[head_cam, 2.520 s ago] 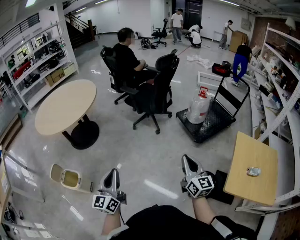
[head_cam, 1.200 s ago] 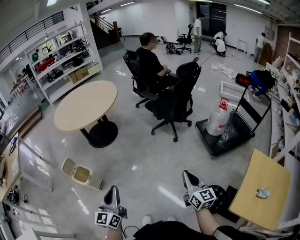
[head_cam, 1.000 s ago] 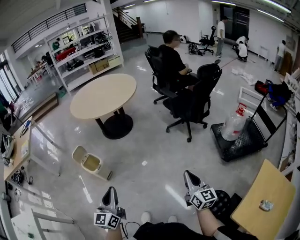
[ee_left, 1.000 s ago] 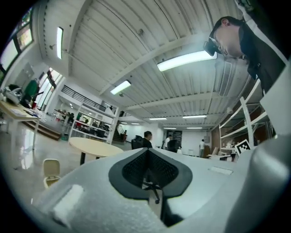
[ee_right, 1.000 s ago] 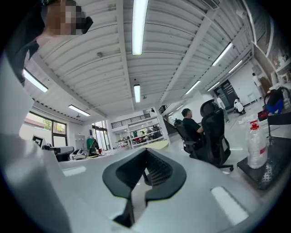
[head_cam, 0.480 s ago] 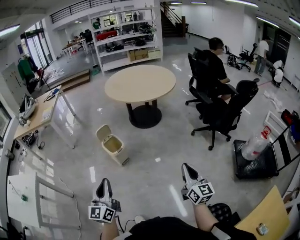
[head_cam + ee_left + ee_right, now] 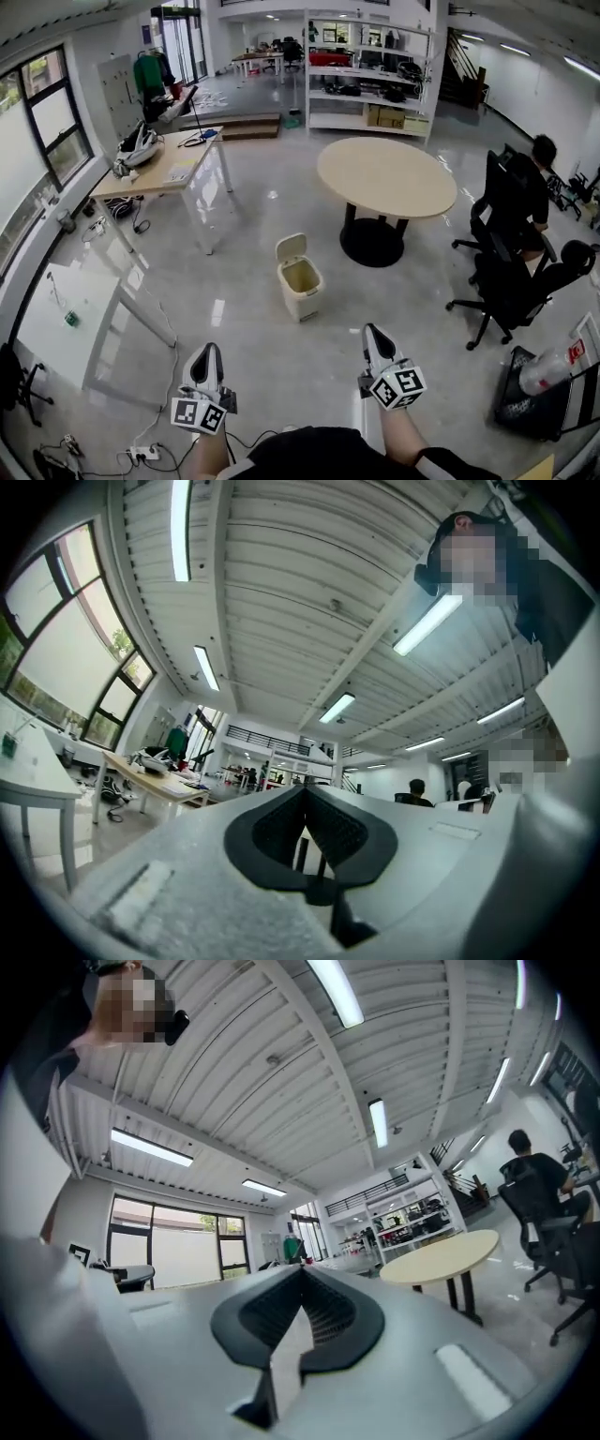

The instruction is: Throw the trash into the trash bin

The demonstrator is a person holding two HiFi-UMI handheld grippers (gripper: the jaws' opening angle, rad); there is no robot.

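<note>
With left tool [image 7: 207,352] and right tool [image 7: 373,334] shown closed and empty, the open trash bin [image 7: 302,281] on the floor [image 7: 281,361] ahead may be reached with nothing carried to be dropped in.

Floor [image 7: 234,281]: polished, glossy, mirrors lights. Trash bin [image 7: 305,305], 12 o'clock: cream plastic, smooth, dull sheen. Round table [image 7: 384,176], 1 o'clock: pale wood-look top, matt; black base. Desk [image 7: 159,167], 10 o'clock: similar pale top, white metal legs. Chairs [image 7: 511,281], 3 o'clock: black cloth. Left gripper [image 7: 207,352], right gripper [image 7: 373,333]: pale grey matt plastic shells, black ribbed pads [image 7: 277,832]. Ceiling [image 7: 281,592]: white ribbed metal sheet.
</note>
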